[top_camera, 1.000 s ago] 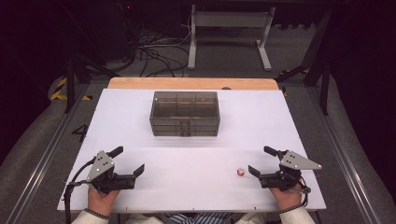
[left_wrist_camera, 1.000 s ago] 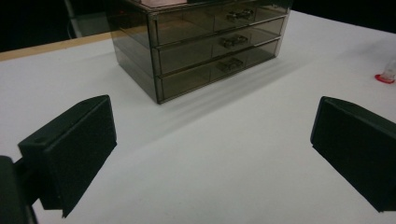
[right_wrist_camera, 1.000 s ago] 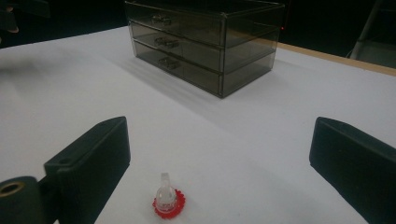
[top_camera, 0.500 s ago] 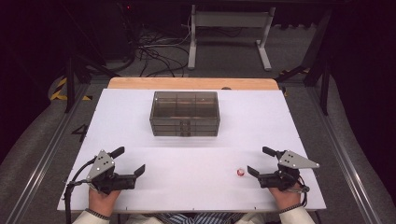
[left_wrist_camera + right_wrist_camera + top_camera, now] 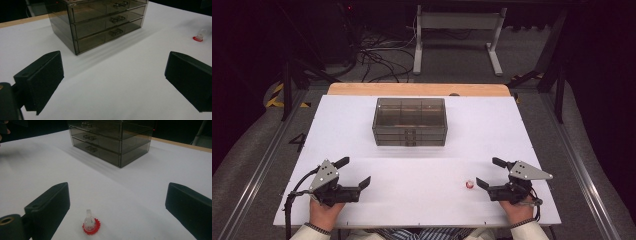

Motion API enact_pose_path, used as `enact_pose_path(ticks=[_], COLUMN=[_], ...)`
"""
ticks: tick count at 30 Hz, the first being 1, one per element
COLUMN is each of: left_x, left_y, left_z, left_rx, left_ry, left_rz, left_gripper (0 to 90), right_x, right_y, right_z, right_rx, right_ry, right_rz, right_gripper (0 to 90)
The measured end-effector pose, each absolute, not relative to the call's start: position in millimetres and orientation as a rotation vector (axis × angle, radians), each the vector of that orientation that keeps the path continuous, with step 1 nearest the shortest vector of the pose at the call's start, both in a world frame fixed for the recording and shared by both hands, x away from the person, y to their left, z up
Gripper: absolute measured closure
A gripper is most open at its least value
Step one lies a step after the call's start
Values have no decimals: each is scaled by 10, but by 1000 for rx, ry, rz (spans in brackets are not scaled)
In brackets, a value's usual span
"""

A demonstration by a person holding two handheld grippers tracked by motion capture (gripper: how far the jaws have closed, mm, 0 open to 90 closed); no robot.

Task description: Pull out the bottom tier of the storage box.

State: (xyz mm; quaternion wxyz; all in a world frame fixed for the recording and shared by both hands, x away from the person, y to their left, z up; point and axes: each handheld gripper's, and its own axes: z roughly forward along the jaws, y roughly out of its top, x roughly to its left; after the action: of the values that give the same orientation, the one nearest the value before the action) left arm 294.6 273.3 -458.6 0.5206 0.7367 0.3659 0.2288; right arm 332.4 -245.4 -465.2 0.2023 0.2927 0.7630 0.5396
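Grippers are both gaping wide, left gripper (image 5: 353, 173) and right gripper (image 5: 488, 173) sitting near, grasping nothing. Small clear red-based plastic piece (image 5: 469, 184) is standing just left of the right gripper; smoky transparent three-drawer box (image 5: 409, 121) is sitting far, centre.

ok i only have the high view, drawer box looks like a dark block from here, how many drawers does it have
Observer: Three, stacked, all shut. The left gripper view shows the drawer box front-on.
Operator: handles?
Observer: Each front carries a small handle near its middle.
Operator: and that red speck by the right gripper?
Observer: In the right gripper view it is a small clear piece on a red toothed base, standing upright, untouched, just ahead of the right gripper, whose jaws stand wide apart.
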Motion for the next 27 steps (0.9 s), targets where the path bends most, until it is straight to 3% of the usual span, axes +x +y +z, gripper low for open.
enact_pose_path(ticks=[27], left_x=[3233], left_y=[2445], left_z=[-4431], left_rx=[1792], left_ry=[822], left_rz=[500], left_gripper=[33], right_x=[3332], right_y=[-2454], right_z=[-4678], right_rx=[839], right_ry=[2153], right_rz=[1495], right_gripper=[61])
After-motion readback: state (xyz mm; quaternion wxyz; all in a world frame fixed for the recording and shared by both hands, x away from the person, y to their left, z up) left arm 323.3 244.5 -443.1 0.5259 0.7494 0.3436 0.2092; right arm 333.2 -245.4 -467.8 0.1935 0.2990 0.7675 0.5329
